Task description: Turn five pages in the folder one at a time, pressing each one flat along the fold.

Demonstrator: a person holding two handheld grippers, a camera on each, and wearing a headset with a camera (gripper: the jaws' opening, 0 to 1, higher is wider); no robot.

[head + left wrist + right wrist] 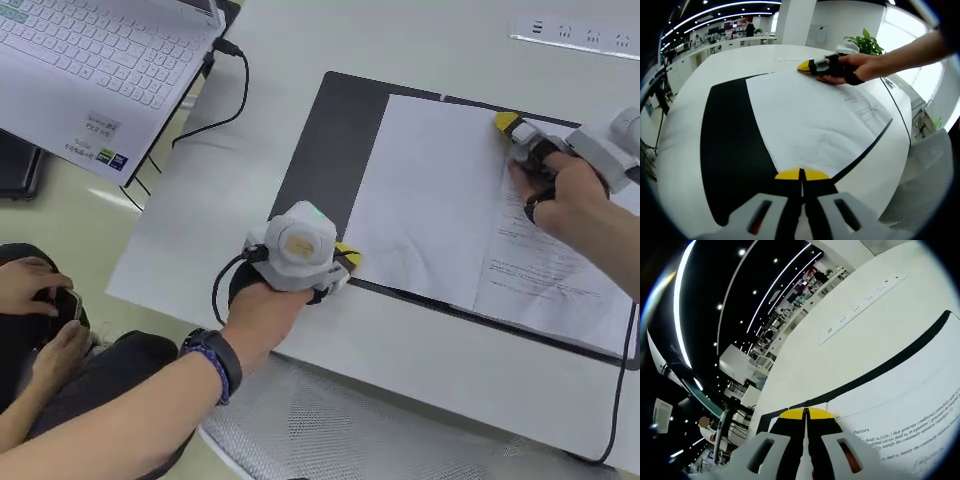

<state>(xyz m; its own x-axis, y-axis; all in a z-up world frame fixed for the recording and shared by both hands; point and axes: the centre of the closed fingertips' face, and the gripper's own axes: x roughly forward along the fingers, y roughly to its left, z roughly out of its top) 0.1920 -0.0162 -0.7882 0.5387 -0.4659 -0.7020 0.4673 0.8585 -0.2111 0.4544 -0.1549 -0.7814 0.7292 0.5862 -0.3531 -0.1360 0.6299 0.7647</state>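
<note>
**Open folder with both grippers clenched, one at the head of the fold**

The left gripper [801,174] has its yellow-tipped jaws closed together on nothing. It rests at the near edge of the black folder [325,150], just beside the lower corner of a blank page [420,190]. The right gripper [805,413] is likewise clenched and empty, with its tips down at the far end of the fold [492,220], where the blank page meets the printed page [545,270].

We judge that at least one page is turned, since the blank sheet lies back-up and flat on the left half. We cannot tell the count out of five. The press along the fold appears to be starting from its far end.

The folder lies open on a white table [400,40], well apart from a laptop [90,60].
</note>
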